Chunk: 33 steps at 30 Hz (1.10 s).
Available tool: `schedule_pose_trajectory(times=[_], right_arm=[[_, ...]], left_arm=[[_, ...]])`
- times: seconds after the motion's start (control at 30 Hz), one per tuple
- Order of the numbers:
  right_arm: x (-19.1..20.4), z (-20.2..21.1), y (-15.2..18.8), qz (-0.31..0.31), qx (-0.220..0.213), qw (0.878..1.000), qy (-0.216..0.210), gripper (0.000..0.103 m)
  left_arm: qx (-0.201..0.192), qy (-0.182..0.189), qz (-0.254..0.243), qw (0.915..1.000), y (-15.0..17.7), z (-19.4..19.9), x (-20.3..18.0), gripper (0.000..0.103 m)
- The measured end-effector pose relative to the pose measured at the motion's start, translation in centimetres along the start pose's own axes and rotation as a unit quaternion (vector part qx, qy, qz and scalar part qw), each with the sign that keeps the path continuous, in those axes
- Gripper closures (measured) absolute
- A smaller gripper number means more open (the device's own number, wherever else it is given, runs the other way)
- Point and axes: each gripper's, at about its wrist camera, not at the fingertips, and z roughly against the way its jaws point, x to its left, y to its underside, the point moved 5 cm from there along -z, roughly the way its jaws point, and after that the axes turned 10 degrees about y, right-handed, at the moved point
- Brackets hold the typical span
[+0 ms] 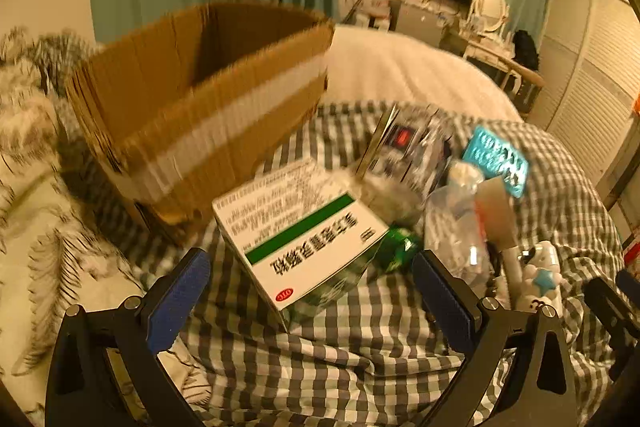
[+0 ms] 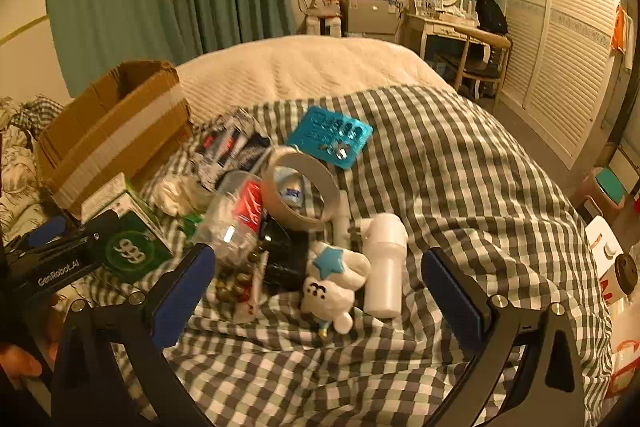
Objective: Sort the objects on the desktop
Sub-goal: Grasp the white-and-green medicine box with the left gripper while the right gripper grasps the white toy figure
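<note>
While spread wide over checked cloth, left gripper and right gripper both gape, holding nothing. Between left gripper's blue pads: medicine box, white with green stripe, tilted, not touched by either pad. Far left of it, open carton, leaning. Right of medicine box: green wrapper, clear bottle, blue blister pack farther off. In right wrist view, between pads: plush toy with blue star, just beside white cup on its right. Behind them, tape roll leaning on clear bottle with red label. Blue blister pack lying far of tape roll; carton at far left. Left gripper's body seen at left edge, over medicine box's green end.
</note>
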Motion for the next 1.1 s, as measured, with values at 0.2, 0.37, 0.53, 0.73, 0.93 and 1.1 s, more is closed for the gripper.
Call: schedule_pose_trajectory(times=[0.2, 0.37, 0.53, 0.73, 0.93, 1.1], right_arm=[[-0.7, -1.2, 0.7, -0.007, 0.019, 1.000, 0.006, 0.000], [-0.3, -1.1, 0.6, -0.002, 0.015, 1.000, 0.016, 0.000], [-0.7, -1.4, 0.7, -0.009, 0.016, 1.000, 0.025, 0.000], [-2.0, -3.4, 1.6, -0.019, 0.049, 0.998, 0.045, 0.000], [-3.3, -5.2, 2.1, -0.048, 0.077, 0.995, 0.040, 0.000], [-3.5, -6.3, 1.6, -0.057, 0.088, 0.994, 0.037, 0.000]], left_arm=[[0.014, 0.010, 0.063, 0.9979, 0.4, -0.6, 1.3, 0.000], [0.007, 0.002, 0.119, 0.9929, -0.5, -1.4, 2.1, 0.000], [-0.001, -0.022, 0.089, 0.9958, -1.1, -3.3, 1.5, 0.003], [-0.011, -0.040, 0.047, 0.9980, -0.8, -2.8, 2.1, 0.012], [-0.009, -0.019, 0.043, 0.9989, -0.2, -1.6, 2.1, 0.013], [-0.013, -0.014, 0.041, 0.9990, -0.3, -1.4, 1.6, 0.013]])
